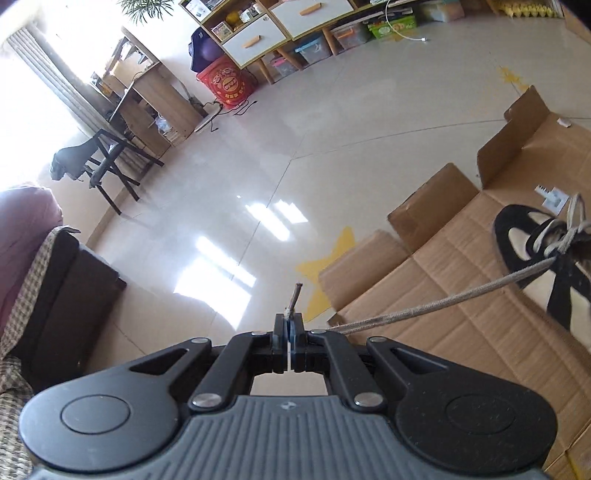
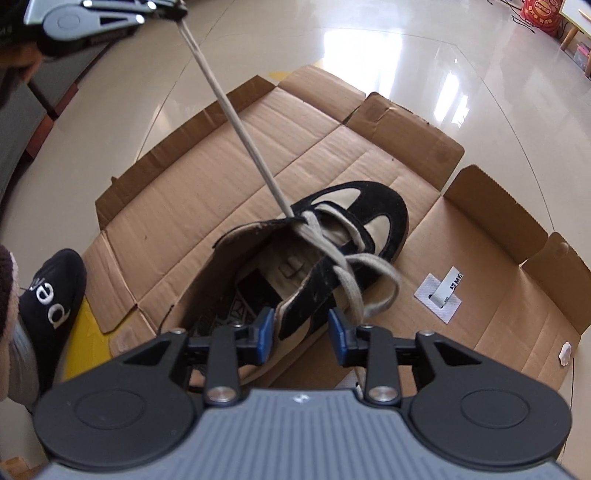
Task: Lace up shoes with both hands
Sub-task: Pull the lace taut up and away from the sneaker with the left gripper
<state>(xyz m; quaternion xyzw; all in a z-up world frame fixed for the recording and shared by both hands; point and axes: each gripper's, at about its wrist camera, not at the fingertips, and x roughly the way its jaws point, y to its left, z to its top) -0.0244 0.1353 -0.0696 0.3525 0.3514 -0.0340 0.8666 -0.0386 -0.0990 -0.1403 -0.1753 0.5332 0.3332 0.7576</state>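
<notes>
A black and beige shoe (image 2: 369, 206) lies on flattened cardboard (image 2: 221, 166). Its beige lace (image 2: 236, 122) runs taut from the upper eyelets up to my left gripper (image 2: 177, 13) at the top left. In the left wrist view that gripper (image 1: 289, 325) is shut on the lace (image 1: 443, 301), whose tip sticks out past the pads, and the shoe (image 1: 517, 221) sits at the right edge. My right gripper (image 2: 301, 328) stands open low over the shoe's heel end. The right eyelet flap is between its blue pads (image 2: 264, 328), and a slack lace loop (image 2: 384, 295) hangs beside the right one.
A person's foot in a black slipper (image 2: 51, 295) rests at the cardboard's left edge. A white tag (image 2: 439, 291) lies on the cardboard to the right of the shoe. A sofa (image 1: 55, 280), a folding chair (image 1: 107, 166) and a low cabinet (image 1: 258, 37) border the shiny tiled floor.
</notes>
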